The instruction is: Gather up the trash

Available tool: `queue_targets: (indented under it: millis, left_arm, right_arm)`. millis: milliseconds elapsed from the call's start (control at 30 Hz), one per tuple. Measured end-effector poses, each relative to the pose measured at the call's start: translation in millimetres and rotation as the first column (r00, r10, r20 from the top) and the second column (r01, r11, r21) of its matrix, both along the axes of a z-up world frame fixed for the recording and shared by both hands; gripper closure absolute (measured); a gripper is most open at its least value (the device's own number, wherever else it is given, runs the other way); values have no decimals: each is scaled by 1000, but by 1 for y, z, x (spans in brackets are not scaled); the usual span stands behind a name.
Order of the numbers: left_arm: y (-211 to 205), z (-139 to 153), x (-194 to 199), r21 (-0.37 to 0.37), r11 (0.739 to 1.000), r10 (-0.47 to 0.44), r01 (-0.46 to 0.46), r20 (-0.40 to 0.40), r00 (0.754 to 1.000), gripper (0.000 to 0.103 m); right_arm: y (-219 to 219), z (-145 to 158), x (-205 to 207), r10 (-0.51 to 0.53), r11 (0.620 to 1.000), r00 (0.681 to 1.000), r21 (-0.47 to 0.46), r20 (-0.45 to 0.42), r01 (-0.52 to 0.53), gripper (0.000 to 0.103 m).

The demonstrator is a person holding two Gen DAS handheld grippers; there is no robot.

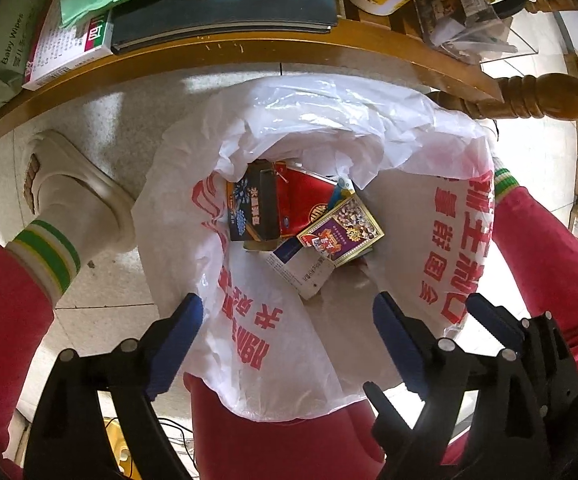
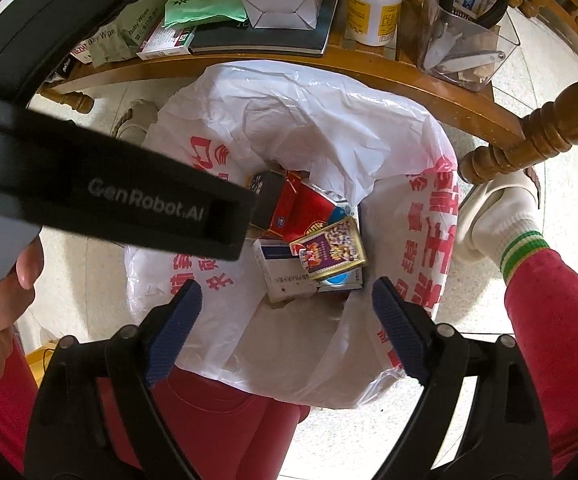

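Jaws wide, both grippers (image 1: 287, 330) (image 2: 287, 320) over bag (image 1: 329, 120)

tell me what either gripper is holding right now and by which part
Nothing is held. The left gripper and right gripper both hang open above the white plastic bag, with the small boxes lying loose inside.

We see a white bag (image 1: 309, 120) printed with red characters. Inside lie a red box (image 1: 309, 200), a dark box (image 1: 253, 208) with a snowflake pattern, a gold-edged purple box (image 1: 341, 232) and a white box (image 1: 301, 268). Our pads (image 2: 173, 332) are blue on black. The trousers (image 2: 561, 320) are red; the cuffs (image 2: 523, 250) are striped green and white.
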State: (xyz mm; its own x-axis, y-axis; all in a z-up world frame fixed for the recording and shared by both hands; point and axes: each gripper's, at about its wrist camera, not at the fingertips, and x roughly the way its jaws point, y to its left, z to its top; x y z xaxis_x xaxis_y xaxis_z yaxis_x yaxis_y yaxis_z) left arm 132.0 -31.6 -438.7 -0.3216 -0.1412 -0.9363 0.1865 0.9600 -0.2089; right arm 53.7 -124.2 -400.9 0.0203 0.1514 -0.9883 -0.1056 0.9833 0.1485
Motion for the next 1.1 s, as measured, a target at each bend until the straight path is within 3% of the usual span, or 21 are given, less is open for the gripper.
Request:
queue_targets:
  millis: [367, 533, 700, 767, 900, 1100]
  left_arm:
    - [12, 31, -9, 20, 999, 37, -39, 93, 995, 15]
    - [21, 59, -19, 48, 998, 38, -48, 186, 982, 15]
    - [26, 94, -36, 60, 997, 33, -54, 312, 950, 15]
    - [27, 110, -43, 58, 997, 30, -55, 359, 933, 15]
    - [28, 141, -59, 17, 998, 42, -54, 425, 904, 15]
    - [30, 182, -79, 10, 999, 39, -52, 536, 843, 15]
  right_arm:
    - [-17, 21, -6, -81, 996, 995, -31, 57, 83, 18]
    - [-29, 45, -14, -154, 986, 983, -44, 101, 159, 13]
    - [-35, 78, -22, -201, 976, 964, -48, 174, 212, 12]
    - [-35, 98, -30, -214, 971, 944, -55, 252, 235, 7]
    - [-28, 129, -43, -203, 963, 909, -94, 364, 253, 7]
    - [-26, 171, -61, -235, 960, 862, -32, 448, 278, 7]
